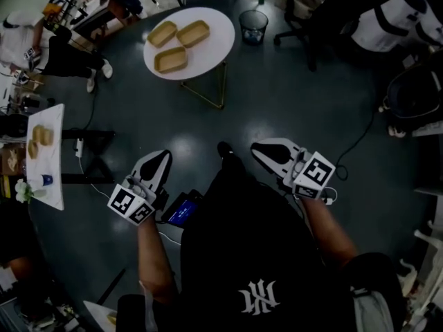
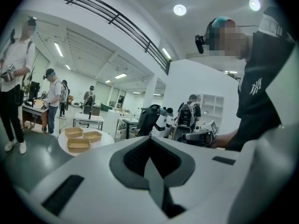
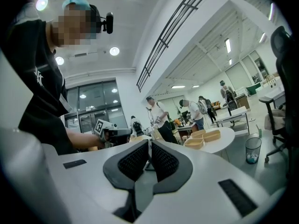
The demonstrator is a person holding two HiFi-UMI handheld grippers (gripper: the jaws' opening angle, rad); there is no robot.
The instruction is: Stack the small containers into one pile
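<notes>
At the left of the head view, the left tool (image 1: 163, 159) hangs at waist height, jaws pressed together on nothing, well apart from the work. Up the middle, on the round white table (image 1: 218, 47), the three shallow tan rectangular containers (image 1: 170, 59) lie separately. Two are side by side and one sits in front, each flat on the top and none inside another. So, as I read it, the stacking hasn't begun. The whole pile is left to build, and the person first has to close the gap across the dark floor. Over on the right, the right tool (image 1: 259, 148) is closed too, pads meeting, empty. Hard to make out: the containers are small and far off in every view, so whether anything lies inside them I can't say. The person's black shirt covers the floor below, and each tool's own white body fills the lower half of its view.
</notes>
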